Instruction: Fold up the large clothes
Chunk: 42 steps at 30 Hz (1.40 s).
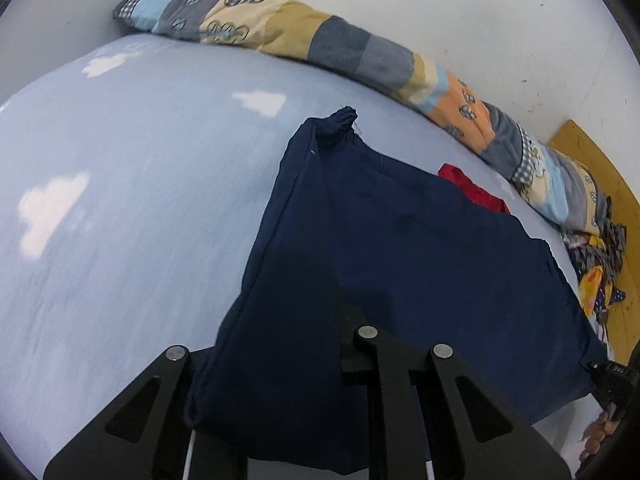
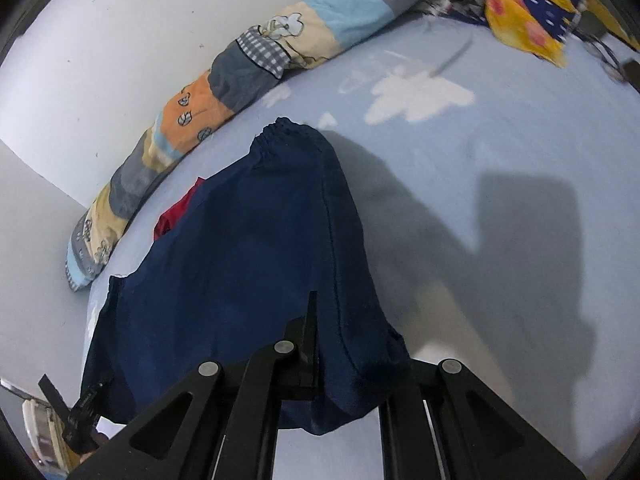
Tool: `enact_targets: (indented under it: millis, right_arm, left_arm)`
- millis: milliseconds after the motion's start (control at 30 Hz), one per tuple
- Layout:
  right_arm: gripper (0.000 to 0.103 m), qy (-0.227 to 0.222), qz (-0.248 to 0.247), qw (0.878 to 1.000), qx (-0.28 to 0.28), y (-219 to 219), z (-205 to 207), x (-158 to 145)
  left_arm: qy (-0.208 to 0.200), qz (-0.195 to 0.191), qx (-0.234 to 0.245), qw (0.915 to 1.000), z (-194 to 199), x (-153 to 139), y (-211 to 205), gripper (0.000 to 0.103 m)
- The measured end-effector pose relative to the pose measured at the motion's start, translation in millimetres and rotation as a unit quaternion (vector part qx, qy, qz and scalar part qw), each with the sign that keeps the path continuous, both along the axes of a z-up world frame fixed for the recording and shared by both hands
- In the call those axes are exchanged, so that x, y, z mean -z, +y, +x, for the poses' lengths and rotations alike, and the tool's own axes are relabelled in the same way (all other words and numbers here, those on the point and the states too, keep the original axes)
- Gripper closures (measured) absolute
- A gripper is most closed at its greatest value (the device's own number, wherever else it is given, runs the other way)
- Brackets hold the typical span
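Note:
A large navy blue garment (image 1: 400, 240) with an elastic waistband lies partly on a light blue bed sheet (image 1: 120, 200) and is lifted at its near edge. My left gripper (image 1: 316, 344) is shut on one near corner of it, the cloth draping over its fingers. My right gripper (image 2: 340, 352) is shut on the other near corner of the same garment (image 2: 248, 248). The right gripper also shows in the left wrist view (image 1: 608, 380), and the left gripper in the right wrist view (image 2: 84, 412). The fingertips are mostly hidden by cloth.
A red cloth (image 1: 476, 192) peeks from under the garment's far side. A long patchwork bolster (image 1: 320, 40) lies along the white wall. A pile of patterned clothes (image 2: 532, 12) sits near the sheet's edge. The sheet has white cloud prints (image 2: 416, 96).

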State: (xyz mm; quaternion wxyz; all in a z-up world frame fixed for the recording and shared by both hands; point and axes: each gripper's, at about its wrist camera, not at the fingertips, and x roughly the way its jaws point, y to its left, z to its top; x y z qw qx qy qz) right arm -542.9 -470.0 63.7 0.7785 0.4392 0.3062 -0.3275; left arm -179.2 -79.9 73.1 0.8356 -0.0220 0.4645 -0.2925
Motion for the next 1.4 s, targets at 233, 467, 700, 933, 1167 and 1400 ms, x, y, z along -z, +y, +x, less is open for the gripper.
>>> enact_targets:
  millis: [233,467,700,933,1167,1400]
  right_arm:
    - [0.071,0.001,0.044,0.998,0.055,5,-51,5]
    - [0.07,-0.032,-0.097,0.988,0.117,20,-86,-50]
    - [0.072,-0.058,-0.039,0.997,-0.019,33,-18,-32]
    - [0.07,0.028,0.017,0.999,-0.006,10,-9,-4]
    - [0.071,0.047,-0.034,0.998,-0.024,21,1,-17]
    - [0.073,0.059,-0.007,0.988,-0.14,64,44,-3]
  left_arm:
    - [0.064,-0.014,-0.062,0.9959,-27,7,54,0.063]
    - [-0.047,-0.046,-0.113,0.9915,-39,-47,76,0.062]
    - [-0.122,0.06,0.03,0.9903,-18,-56,-53,0.055]
    - [-0.04,0.173,0.037,0.9834,67,9,-111,0.054]
    - [-0.034,0.128,0.051,0.9899,48,-3,-89,0.052]
    - [-0.055,0.106,0.108,0.9869,-48,-22,-57,0.038]
